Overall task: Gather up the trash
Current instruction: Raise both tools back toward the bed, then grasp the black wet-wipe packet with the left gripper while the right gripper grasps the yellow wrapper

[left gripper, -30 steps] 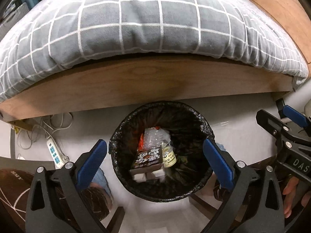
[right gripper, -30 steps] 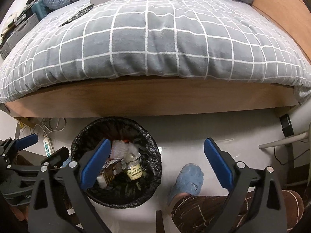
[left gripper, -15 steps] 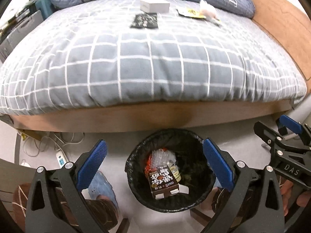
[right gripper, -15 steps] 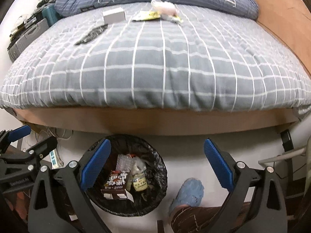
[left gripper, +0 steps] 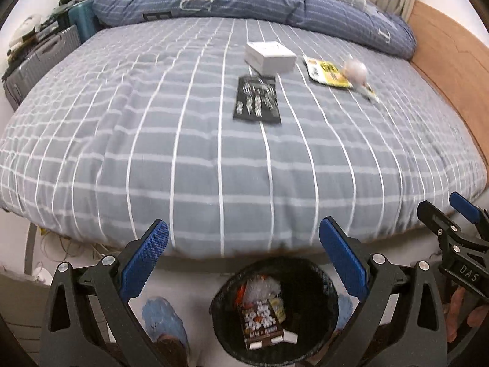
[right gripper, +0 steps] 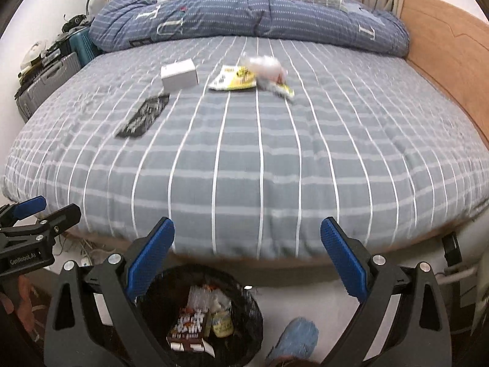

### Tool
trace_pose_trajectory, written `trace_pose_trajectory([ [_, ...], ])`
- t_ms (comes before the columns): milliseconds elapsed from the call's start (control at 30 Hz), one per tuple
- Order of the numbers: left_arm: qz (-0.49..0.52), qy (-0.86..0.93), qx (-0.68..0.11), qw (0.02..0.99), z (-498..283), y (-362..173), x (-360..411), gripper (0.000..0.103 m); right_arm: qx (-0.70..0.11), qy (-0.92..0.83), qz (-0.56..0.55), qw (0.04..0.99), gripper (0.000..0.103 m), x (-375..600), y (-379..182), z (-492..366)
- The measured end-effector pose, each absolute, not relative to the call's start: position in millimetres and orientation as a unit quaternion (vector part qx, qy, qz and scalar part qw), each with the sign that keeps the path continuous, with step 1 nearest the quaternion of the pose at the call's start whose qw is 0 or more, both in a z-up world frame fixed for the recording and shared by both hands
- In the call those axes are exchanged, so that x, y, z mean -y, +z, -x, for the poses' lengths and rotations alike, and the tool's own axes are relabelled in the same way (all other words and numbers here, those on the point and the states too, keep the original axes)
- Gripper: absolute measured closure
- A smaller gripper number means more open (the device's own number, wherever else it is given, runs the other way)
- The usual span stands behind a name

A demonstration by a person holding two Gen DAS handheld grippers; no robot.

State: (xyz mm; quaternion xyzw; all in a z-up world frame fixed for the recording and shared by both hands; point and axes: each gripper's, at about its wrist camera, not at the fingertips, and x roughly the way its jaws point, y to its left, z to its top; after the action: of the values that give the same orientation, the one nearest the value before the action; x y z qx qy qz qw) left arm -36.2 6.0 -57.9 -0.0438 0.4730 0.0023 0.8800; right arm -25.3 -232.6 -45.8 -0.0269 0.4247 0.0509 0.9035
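Note:
A black-lined trash bin [left gripper: 324, 281] stands on the floor by the bed and holds a dark carton and other waste; it also shows in the right wrist view [right gripper: 253, 309]. On the grey checked bed lie a white box [left gripper: 270, 56], a black flat packet [left gripper: 257, 100], a yellow wrapper [left gripper: 327, 72] and a crumpled pale bag [left gripper: 355, 70]. The right wrist view shows the same box [right gripper: 179, 74], packet [right gripper: 143, 117], wrapper [right gripper: 233, 82] and bag [right gripper: 266, 65]. My left gripper [left gripper: 243, 257] and right gripper [right gripper: 247, 255] are both open and empty, raised above the bin, short of the bed edge.
A rolled blue duvet [right gripper: 250, 15] lies at the bed's far end. A wooden headboard [right gripper: 446, 52] runs along the right. Suitcases [left gripper: 39, 61] stand at the left. Blue slippers [left gripper: 163, 315] and cables are on the floor near the bin.
Both grippers have risen and tilted up from over the bin, so the bed top and its items have come into view. The jaws stay open.

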Motion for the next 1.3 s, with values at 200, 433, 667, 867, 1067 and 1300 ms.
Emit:
trace_pose_trajectory([
  [200, 0.056, 0.008, -0.465, 0.884, -9.3, -50.5, -12.2, 0.006, -0.415, 0.055, 0.026, 0.908, 0.010, 222.7, -39.5, -30.6],
  [433, 0.046, 0.004, -0.472, 0.880, -71.6, -64.5, -8.0, 0.006, -0.414, 0.065, 0.033, 0.908, 0.010, 197.4, -41.3, -107.4],
  [667, 0.043, -0.003, -0.486, 0.873, -124.7, -79.6, -5.9, 0.006, -0.434, 0.074, 0.025, 0.897, 0.010, 178.3, -53.8, -185.1],
  [867, 0.037, 0.002, -0.493, 0.869, -148.4, -89.9, -4.8, 0.006, -0.454, 0.077, 0.014, 0.888, 0.010, 167.3, -63.8, -239.3],
  [1067, 0.026, 0.005, -0.504, 0.863, -159.4, -102.5, -2.1, 0.008, -0.476, 0.067, 0.011, 0.877, 0.013, 170.3, -81.7, -273.8],
  [1300, 0.002, 0.012, -0.506, 0.862, -164.1, -105.3, 2.8, 0.027, -0.488, 0.063, 0.020, 0.870, 0.028, 167.9, -96.3, -283.1],
])
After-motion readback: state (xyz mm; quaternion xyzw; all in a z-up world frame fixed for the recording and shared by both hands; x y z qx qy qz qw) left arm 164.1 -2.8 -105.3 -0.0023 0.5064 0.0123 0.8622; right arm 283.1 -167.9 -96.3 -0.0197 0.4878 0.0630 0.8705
